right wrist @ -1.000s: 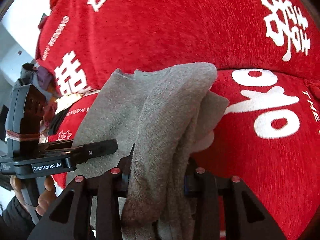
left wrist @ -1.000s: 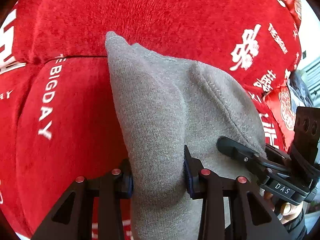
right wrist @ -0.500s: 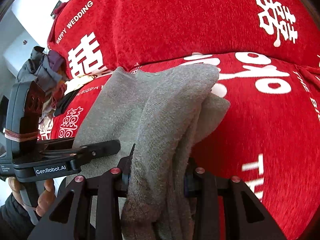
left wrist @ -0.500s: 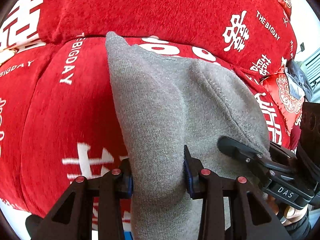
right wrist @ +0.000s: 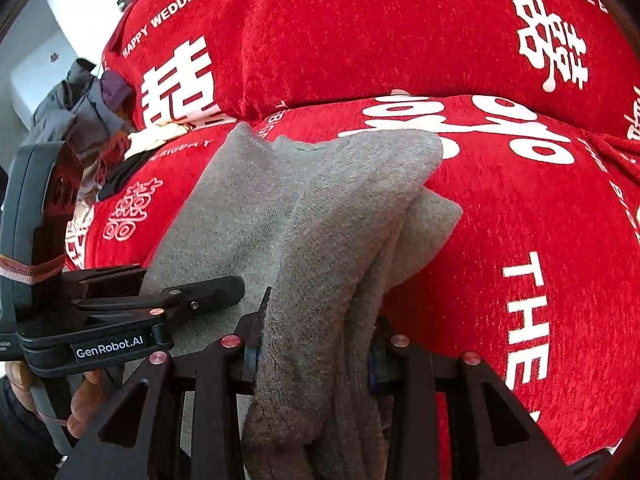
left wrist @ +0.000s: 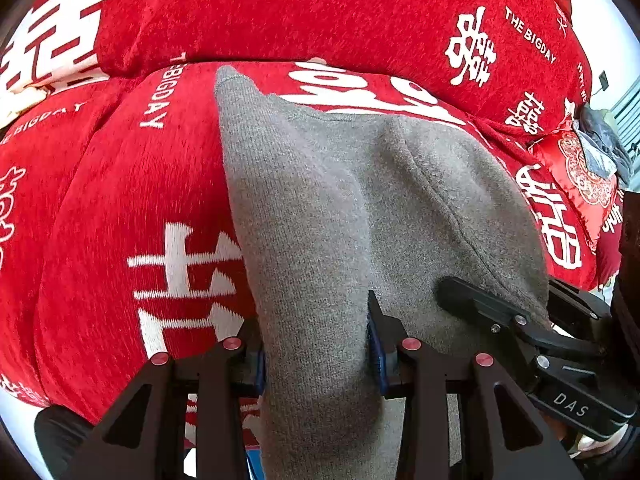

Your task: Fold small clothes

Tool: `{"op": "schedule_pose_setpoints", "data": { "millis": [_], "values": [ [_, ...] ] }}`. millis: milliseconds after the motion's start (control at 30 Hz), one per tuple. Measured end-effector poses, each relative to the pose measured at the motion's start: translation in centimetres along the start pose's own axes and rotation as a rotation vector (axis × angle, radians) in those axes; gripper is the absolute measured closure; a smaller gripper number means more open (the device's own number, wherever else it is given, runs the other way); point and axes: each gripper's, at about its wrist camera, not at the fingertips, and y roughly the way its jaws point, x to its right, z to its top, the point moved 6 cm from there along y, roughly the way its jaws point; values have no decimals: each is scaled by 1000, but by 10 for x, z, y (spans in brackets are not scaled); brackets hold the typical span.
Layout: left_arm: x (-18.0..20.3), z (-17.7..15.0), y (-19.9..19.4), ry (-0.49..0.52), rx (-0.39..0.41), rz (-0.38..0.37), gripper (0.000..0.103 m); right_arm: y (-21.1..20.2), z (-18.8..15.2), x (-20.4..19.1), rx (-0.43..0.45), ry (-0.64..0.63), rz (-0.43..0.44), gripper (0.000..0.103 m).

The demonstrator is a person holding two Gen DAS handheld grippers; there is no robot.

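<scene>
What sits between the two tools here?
Only the grey cloth spans the stretch between the left tool and right tool, both clamped on it; both wrist views show it.

A grey knitted garment [left wrist: 304, 216] is seen bunched and held up off the red cushion. It is made of soft, fuzzy fabric with a fine rib, and a stitched seam is shown running down its right-hand part in the left wrist view. Its upper corner is raised to a point, with the top edge sagging away to the right. In the right wrist view the same grey garment [right wrist: 320, 216] is seen folded over into several thick layers, the edges stacked and drooping rightward, a loose flap poking out beneath them.
</scene>
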Motion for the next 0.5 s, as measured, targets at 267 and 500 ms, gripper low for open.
{"op": "schedule_pose_setpoints", "data": {
  "millis": [267, 500],
  "values": [
    [-7, -10, 11, 0, 31, 23, 58, 12, -9, 4, 8, -18, -15, 65],
    [-14, -14, 15, 1, 35, 89, 19, 21, -18, 20, -35, 26, -17, 51]
  ]
}}
